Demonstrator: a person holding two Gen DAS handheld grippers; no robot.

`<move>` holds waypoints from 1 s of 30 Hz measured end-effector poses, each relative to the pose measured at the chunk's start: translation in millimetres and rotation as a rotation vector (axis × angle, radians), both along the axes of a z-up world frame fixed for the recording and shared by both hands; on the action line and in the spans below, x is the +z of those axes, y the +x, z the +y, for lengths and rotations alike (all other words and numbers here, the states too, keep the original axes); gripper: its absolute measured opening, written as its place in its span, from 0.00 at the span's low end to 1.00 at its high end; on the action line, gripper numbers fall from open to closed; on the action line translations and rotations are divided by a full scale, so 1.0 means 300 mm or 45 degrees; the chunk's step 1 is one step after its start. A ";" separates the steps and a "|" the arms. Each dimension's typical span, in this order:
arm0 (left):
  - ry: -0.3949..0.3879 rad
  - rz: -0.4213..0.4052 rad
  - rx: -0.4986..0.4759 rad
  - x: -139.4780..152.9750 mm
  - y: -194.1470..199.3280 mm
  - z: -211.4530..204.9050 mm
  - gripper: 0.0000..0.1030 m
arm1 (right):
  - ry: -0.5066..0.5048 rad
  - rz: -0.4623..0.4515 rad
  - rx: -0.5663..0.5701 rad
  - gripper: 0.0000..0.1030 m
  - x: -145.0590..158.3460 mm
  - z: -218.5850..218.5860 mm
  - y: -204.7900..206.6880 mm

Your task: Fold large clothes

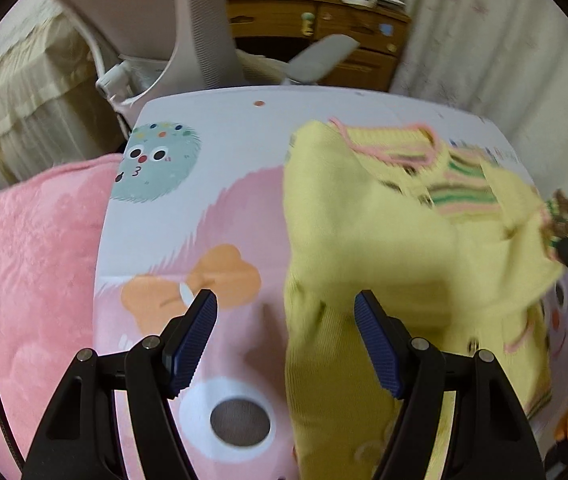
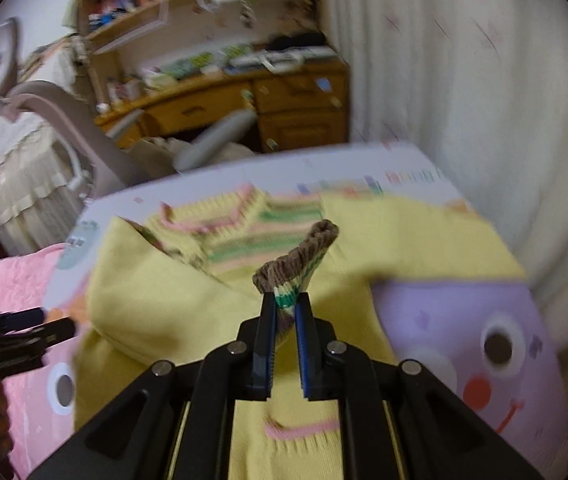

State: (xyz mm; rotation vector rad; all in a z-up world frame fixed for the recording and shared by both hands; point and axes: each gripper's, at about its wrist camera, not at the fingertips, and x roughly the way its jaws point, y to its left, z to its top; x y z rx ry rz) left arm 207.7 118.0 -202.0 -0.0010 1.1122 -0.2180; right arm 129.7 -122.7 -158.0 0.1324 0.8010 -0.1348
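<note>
A yellow knit sweater (image 2: 212,304) is spread over the printed cartoon sheet (image 1: 220,184) on the table, collar (image 2: 220,216) toward the far edge, body toward the cameras. A pink cushion (image 1: 32,248) is seen just beside the sheet's left edge.

The right gripper (image 2: 286,308) is clamped on the brown ribbed cuff (image 2: 304,252) of a sleeve — the cuff sticks up between the pads, striped band pinched. The left gripper (image 1: 286,304) is held with jaws apart above the sweater's left edge; nothing is gripped, though one pad overlaps the yellow cloth in view.

Step judged in hand: the sleeve is being carried across the body for a fold. It is best done with the cuff kept low and taut, laid straight across the chest so no ridge is trapped underneath. The spread jaws would be well used to pin or smooth the body edge while the sleeve is set down.

Hard to make out: both views are smeared. The hem is cut off by the grippers. The other sleeve cannot be traced with certainty — a folded yellow flap is seen at left. Whether the left pad touches cloth cannot be told.
</note>
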 end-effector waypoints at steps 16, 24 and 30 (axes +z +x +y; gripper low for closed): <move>-0.005 0.028 0.139 -0.063 0.136 -0.022 0.68 | -0.078 0.211 0.003 0.11 -0.174 -0.134 0.211; -0.013 0.043 0.161 -0.096 0.277 -0.053 0.68 | -0.063 0.175 -0.114 0.36 -0.154 -0.165 0.140; 0.007 0.081 0.224 -0.135 0.311 -0.032 0.36 | -0.135 0.186 -0.103 0.36 -0.183 -0.170 0.173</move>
